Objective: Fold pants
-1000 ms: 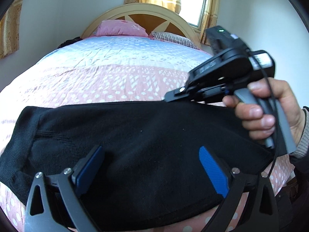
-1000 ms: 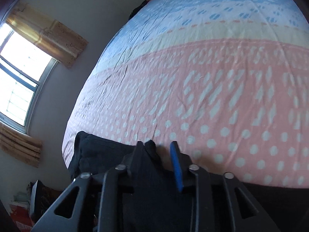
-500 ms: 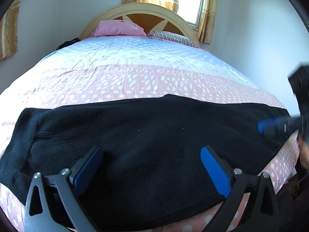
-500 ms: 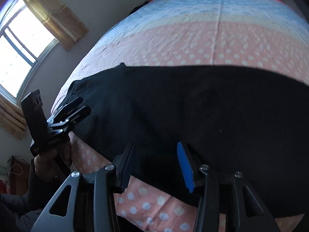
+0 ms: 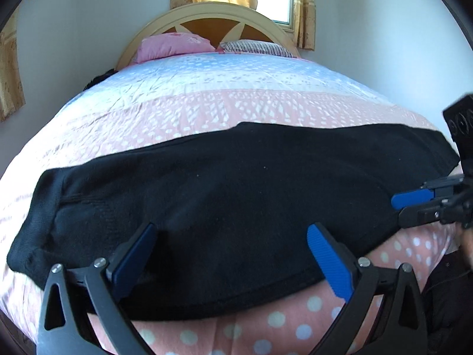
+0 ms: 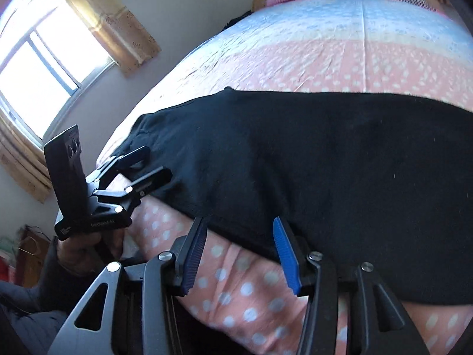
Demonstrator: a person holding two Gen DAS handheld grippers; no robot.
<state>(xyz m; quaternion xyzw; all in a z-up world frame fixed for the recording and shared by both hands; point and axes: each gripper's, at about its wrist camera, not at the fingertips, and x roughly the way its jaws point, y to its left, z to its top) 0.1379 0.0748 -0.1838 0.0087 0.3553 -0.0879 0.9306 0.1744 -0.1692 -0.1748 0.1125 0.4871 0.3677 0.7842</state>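
Across the frame's middle, black pants (image 5: 224,195) lying flat along the bed (image 5: 236,103) edge, released by the right claw (image 6: 239,254), now spread like the left claw (image 5: 230,254), ready for regrasping.

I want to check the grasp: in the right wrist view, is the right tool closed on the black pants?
No. The right tool is open, its blue pads apart at the near edge of the black pants.

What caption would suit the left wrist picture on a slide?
Open left gripper poised over black pants spread across a polka-dot bedspread, right gripper at their far end.
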